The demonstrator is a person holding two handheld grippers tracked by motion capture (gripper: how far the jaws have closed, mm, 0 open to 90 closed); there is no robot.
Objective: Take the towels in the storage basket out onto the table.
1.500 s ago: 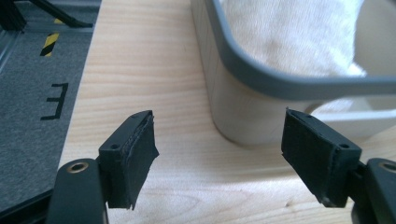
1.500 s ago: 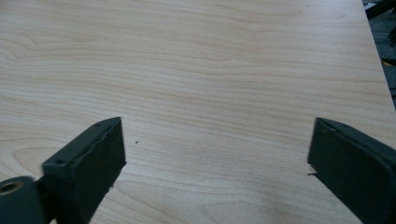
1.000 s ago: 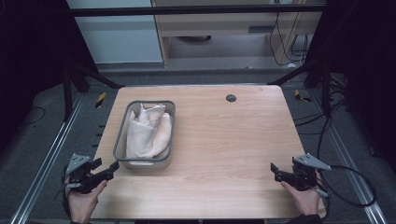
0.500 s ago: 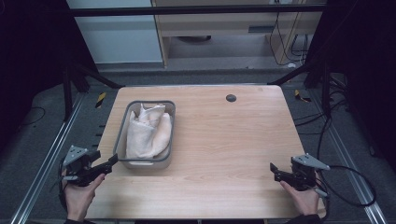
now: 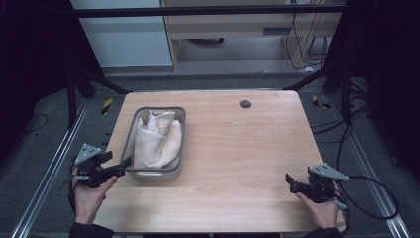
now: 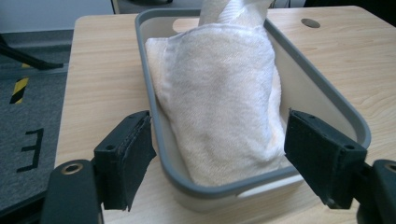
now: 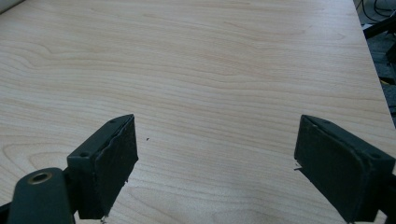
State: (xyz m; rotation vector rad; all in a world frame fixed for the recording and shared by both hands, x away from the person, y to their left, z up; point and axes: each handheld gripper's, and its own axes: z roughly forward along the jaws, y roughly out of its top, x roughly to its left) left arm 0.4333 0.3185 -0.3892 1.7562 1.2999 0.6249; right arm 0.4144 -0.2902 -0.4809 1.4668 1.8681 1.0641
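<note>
While held at the left near corner of the wooden table (image 5: 237,148), left gripper (image 5: 124,163) aimed at the near end of a grey basket (image 5: 130,139), jaws wide apart and just opened further, nothing pinched between the pads. Near end of the basket seen between those jaws in the left gripper view, rim (image 6: 210,190) in the gap, pads clear of it on both sides. Basket standing on the left half of the table, long side running away from the person. Inside it, a white towel (image 5: 156,141), loosely folded and bunched, far end heaped up above the rim. Small dark round hole (image 5: 244,104) farther right, near the table's far edge. At the right near corner, right gripper (image 5: 288,180) held low over the wood, well apart from basket and towel, jaws spread wide, bare tabletop (image 7: 210,84) between them, nothing gripped.
</note>
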